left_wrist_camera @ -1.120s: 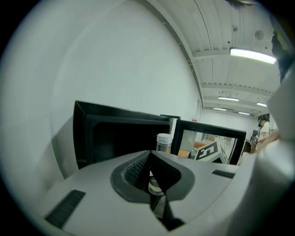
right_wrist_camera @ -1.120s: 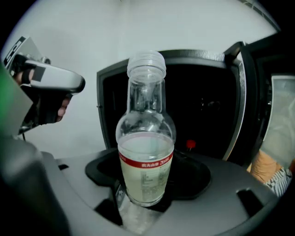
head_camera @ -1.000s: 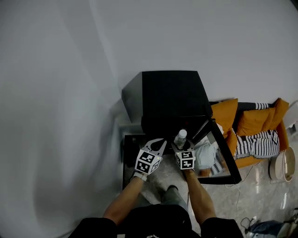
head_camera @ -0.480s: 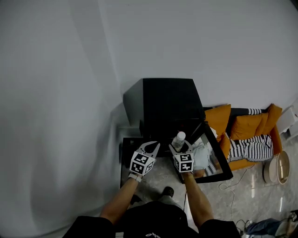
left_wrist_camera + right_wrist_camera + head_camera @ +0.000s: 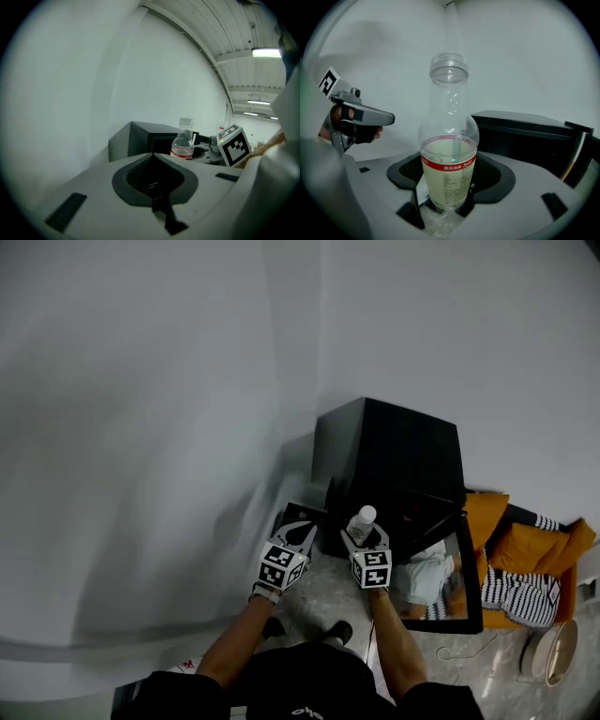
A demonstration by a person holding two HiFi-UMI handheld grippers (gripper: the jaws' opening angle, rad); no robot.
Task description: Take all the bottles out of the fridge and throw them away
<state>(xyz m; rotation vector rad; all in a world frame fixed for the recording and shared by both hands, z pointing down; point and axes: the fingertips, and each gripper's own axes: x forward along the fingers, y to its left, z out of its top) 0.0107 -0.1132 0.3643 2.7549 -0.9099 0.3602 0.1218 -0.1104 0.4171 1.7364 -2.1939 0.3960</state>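
Bottle [image 5: 449,140]: clear plastic; label pale yellowish-white with a red band along its top edge and small dark print. Fridge [image 5: 398,451]: black on every visible face. Left gripper [image 5: 152,161]: light grey shell, dark grey to black jaw pads. Right gripper [image 5: 449,199]: the same light grey shell and black pads. Marker cubes [image 5: 281,568]: white faces bearing black square patterns. Wall [image 5: 141,427]: plain pale grey-white. Floor [image 5: 323,601]: grey, faintly marbled. Cushions [image 5: 544,545], far right: orange. Striped cushion [image 5: 516,592], near right: black-and-white stripes. Cloth [image 5: 427,573], right of the fridge: pale blue-white. Person's top [image 5: 300,690]: black.
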